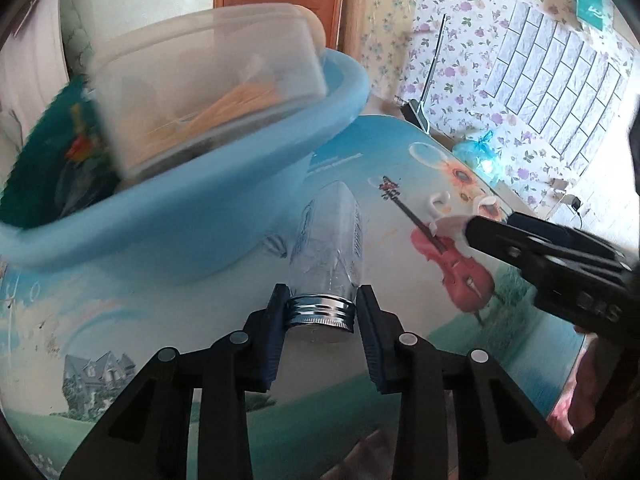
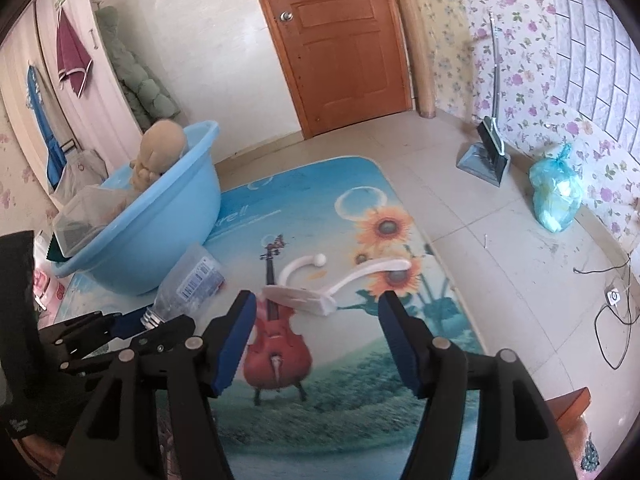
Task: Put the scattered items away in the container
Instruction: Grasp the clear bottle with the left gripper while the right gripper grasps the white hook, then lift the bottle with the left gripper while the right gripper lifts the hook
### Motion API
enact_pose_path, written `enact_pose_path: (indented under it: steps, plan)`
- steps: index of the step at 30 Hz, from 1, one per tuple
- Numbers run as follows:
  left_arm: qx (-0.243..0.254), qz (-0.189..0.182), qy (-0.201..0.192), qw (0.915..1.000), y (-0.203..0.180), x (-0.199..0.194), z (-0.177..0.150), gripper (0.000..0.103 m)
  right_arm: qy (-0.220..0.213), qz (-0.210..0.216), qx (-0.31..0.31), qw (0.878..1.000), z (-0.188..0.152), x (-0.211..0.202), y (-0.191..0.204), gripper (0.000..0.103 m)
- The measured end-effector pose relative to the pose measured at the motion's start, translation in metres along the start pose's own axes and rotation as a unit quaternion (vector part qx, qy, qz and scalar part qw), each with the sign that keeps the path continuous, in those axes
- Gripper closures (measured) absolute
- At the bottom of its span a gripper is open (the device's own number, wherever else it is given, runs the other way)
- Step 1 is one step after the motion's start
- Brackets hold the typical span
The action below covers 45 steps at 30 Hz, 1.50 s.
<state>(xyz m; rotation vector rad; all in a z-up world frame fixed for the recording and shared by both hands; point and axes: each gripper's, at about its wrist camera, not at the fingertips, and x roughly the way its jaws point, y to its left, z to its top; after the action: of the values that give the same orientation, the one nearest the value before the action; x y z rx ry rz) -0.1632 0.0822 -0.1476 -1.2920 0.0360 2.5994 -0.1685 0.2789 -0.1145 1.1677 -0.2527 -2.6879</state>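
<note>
A clear plastic bottle with a silver cap lies on the printed floor mat beside the light blue basin. My left gripper is shut on the bottle's cap end; it also shows in the right wrist view with the bottle. The basin holds a clear plastic box, a green item and a tan plush toy. A white plastic hanger-like item lies on the mat. My right gripper is open just short of it, and shows in the left wrist view.
The printed mat covers a tiled floor. A dustpan and broom and a blue rubbish bag stand by the floral wall. A cable and socket lie at right. A wooden door is behind.
</note>
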Motion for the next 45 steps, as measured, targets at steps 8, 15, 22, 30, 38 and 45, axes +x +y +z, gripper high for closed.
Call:
enact_pose_path:
  steps: [8,15,22,30,38,45]
  plan:
    - [-0.004,0.002,0.003,1.0,0.021,-0.017,-0.017,0.07,0.034,-0.028,-0.015,0.999,0.001,0.026,0.023,0.026]
    - [-0.003,0.004,-0.004,1.0,0.036,-0.031,-0.031,0.07,0.045,-0.075,-0.027,0.996,0.006,0.045,0.036,0.026]
    - [-0.016,0.013,-0.008,0.9997,0.051,-0.044,-0.043,0.07,0.049,-0.055,-0.034,0.997,0.001,0.039,0.042,0.049]
    - [-0.044,0.025,-0.013,0.9986,0.067,-0.053,-0.059,0.07,0.054,-0.017,-0.06,0.997,-0.022,0.019,0.06,0.049]
    - [-0.052,0.034,-0.014,0.998,0.084,-0.071,-0.083,0.07,0.054,0.032,-0.127,0.99,-0.054,-0.003,0.106,0.049]
    - [-0.062,0.036,-0.018,0.9973,0.096,-0.081,-0.092,0.07,0.055,0.085,-0.168,0.981,-0.073,-0.015,0.144,0.049]
